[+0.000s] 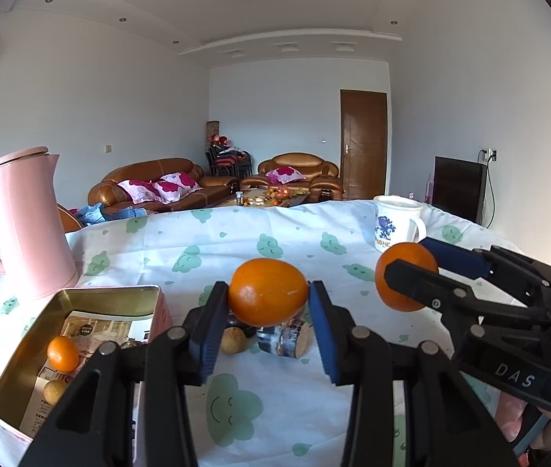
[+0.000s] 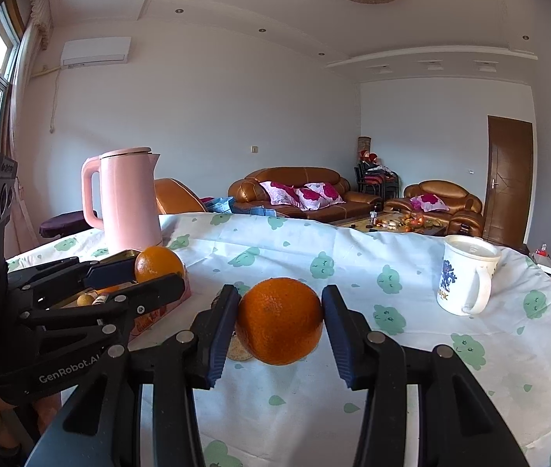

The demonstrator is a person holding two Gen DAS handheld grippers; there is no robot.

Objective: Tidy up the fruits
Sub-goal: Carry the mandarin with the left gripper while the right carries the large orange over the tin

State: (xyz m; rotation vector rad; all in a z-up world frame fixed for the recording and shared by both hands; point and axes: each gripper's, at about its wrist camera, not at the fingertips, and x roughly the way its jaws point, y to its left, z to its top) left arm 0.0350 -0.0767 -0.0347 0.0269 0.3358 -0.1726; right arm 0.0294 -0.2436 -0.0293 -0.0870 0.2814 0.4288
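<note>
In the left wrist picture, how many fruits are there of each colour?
Orange: 3 (left-held orange, right-held orange, small orange in tin)
Brown: 2 (brown fruit in tin, brown fruit on tablecloth)
Total: 5 clearly visible

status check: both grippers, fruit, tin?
Left gripper shut on an orange. Right gripper shut on second orange. Tin open, small fruit inside; nothing blocking.
</note>
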